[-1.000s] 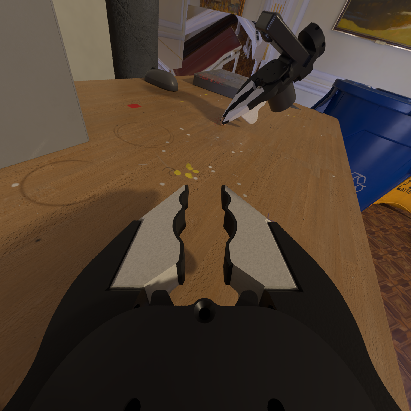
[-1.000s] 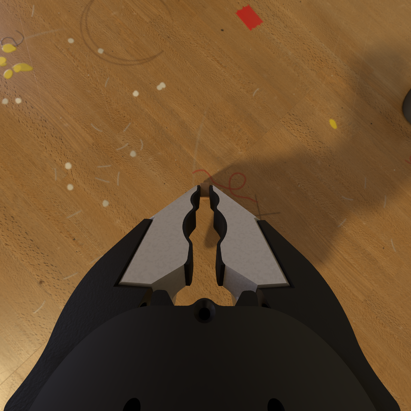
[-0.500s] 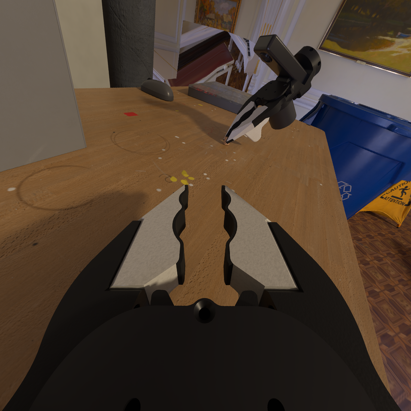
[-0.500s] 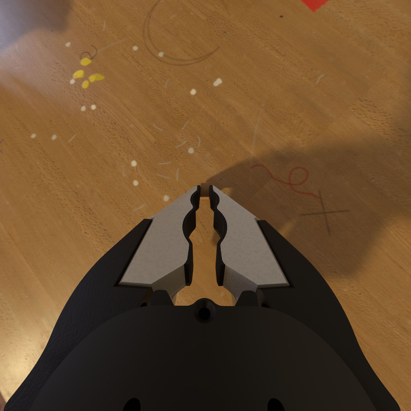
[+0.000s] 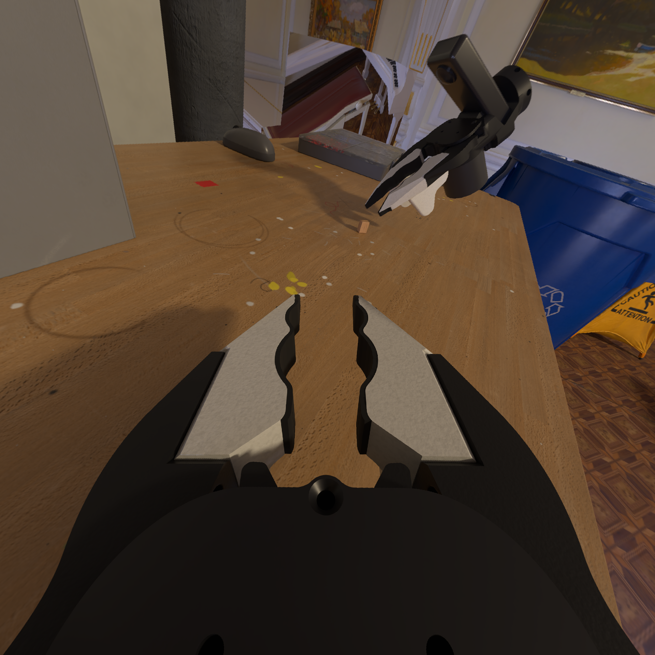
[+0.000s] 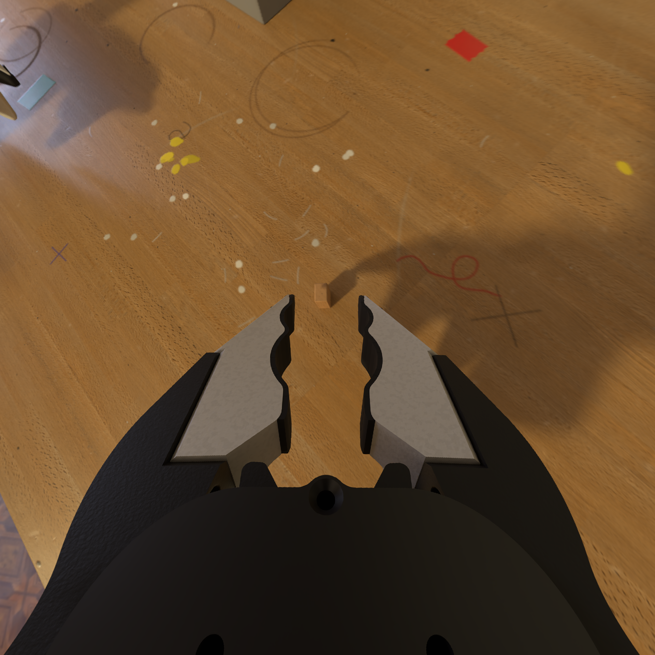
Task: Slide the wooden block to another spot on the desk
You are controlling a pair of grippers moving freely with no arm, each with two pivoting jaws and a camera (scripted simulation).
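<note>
Two grippers share the scene, each with matte black shells and pale, grainy finger pads whose inner edges are cut in wavy scallops. Seen from its own camera, the right gripper [image 6: 326, 299] points down at the desk [image 6: 106, 354] with its jaws spread apart and nothing between them; the wooden block [image 6: 322, 295], a tiny pale-orange cuboid with sharp edges, stands on the boards just ahead of the fingertips, roughly centred on the gap and touching neither finger. A thin red squiggle [image 6: 450, 271] and a pencilled cross [image 6: 507, 313] lie to the right of those tips, yellow paint dabs [image 6: 177, 159] and white specks ahead to the left, and a flat red square [image 6: 466, 45] far ahead on the right. From the left wrist view, the left gripper [image 5: 325, 301] hangs low over the same oak-grained top, its jaws likewise parted and empty, the yellow dabs just beyond its left fingertip. Well ahead of it and to the right, the right gripper [image 5: 375, 209] hovers tilted nose-down above the block [image 5: 363, 225], clear of it. Farther off sit a rounded grey mouse-like lump [image 5: 250, 145], a flat grey slab [image 5: 349, 152], and, to the left, a smooth grey panel [image 5: 53, 141]; a glossy blue bin [image 5: 581, 234] stands beyond the desk's right edge.
</note>
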